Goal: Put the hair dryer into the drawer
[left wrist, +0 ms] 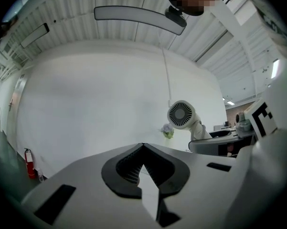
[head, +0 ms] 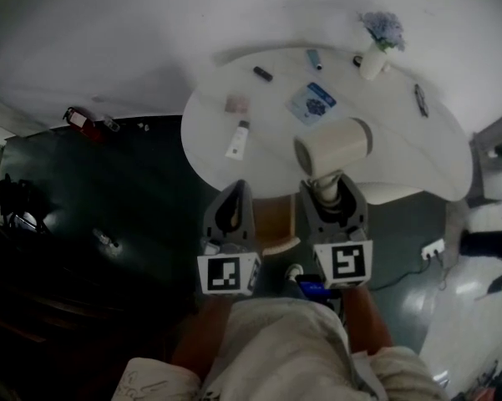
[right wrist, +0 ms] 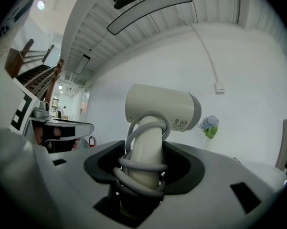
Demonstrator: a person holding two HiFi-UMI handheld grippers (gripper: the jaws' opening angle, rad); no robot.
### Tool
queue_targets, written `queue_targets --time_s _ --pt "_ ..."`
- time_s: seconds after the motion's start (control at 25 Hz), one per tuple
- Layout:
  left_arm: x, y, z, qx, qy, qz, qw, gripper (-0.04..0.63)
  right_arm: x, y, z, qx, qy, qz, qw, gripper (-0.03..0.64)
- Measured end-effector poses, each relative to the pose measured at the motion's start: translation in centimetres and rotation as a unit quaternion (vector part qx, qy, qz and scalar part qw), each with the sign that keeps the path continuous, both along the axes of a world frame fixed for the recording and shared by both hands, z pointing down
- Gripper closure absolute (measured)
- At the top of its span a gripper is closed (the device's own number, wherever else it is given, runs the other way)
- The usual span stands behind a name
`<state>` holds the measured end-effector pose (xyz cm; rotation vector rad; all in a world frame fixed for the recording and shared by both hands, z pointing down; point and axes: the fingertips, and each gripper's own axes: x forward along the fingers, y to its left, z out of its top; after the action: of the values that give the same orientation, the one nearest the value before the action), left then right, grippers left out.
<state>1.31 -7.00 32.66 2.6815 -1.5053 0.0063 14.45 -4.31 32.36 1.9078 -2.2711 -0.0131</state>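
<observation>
Hair dryer (right wrist: 160,111) sits pinched by its handle in right claw (right wrist: 144,165), left claw (left wrist: 143,149) pressed together.

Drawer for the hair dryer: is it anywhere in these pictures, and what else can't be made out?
Drawer: plainly in no view; the brown piece below the table, head view, is partly covered by the left gripper and right gripper.
Hair dryer label: right gripper view, print too small.
Cord end: same view, hidden between the jaws.
Small table items: head view, too blurred to name.
</observation>
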Motion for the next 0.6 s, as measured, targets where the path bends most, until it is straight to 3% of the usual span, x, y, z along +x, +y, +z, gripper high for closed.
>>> queue_targets --time_s 0.6 --pt "-2.3 5.9 1.0 0.001 -0.011 -0.072 0.9973 0.594 -2.3 6.0 3.0 -0.112 -0.019 -0.079 0.99 0.368"
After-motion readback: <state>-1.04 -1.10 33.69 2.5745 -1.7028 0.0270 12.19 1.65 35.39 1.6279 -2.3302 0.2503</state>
